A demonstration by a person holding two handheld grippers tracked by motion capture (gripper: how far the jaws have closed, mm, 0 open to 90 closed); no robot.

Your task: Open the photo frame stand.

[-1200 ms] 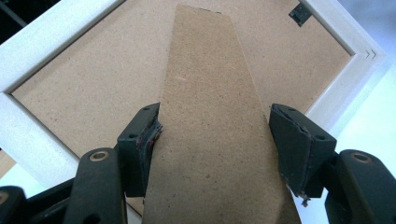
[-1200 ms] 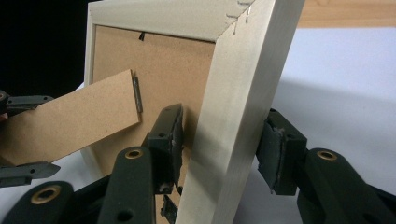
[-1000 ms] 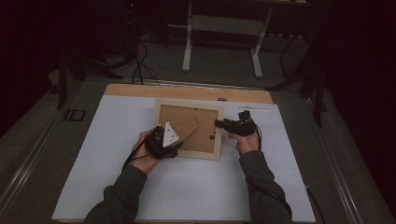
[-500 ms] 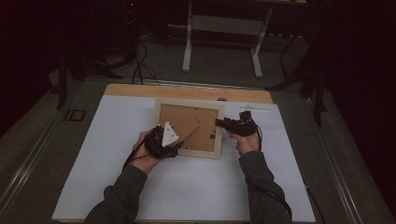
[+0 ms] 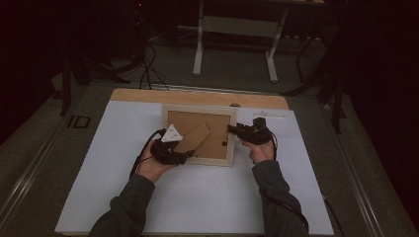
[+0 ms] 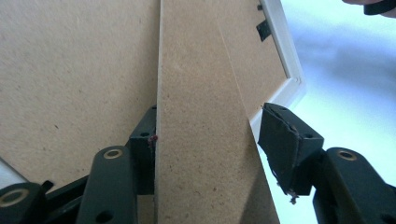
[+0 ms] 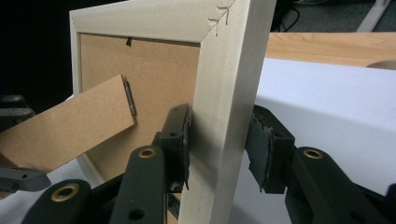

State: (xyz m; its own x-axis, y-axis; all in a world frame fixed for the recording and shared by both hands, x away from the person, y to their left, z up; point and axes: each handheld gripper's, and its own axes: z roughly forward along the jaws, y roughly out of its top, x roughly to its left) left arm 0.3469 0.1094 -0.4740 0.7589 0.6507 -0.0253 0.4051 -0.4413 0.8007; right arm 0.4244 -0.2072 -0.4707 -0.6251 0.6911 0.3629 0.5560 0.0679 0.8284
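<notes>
A pale wooden picture frame [image 5: 200, 108] lies face down on the white table cover [image 5: 197, 197], brown backing board [image 6: 70, 70] up. Its brown fold-out stand [image 5: 195, 137] slants across the back. My left gripper [image 5: 186, 156] straddles the stand [image 6: 201, 116]. Its jaws have just been closing; in the left gripper view [image 6: 212, 133] one pad touches the stand's edge and a sliver of gap shows at the other. My right gripper [image 5: 231, 129] clamps the frame's right rail [image 7: 229, 70], a pad [image 7: 261, 149] on each side of it.
The wooden table edge [image 5: 197, 96] runs behind the frame. A metal stand's legs [image 5: 234, 49] and cables [image 5: 146, 69] sit on the dark floor beyond. White cover stretches left, right and in front of the frame.
</notes>
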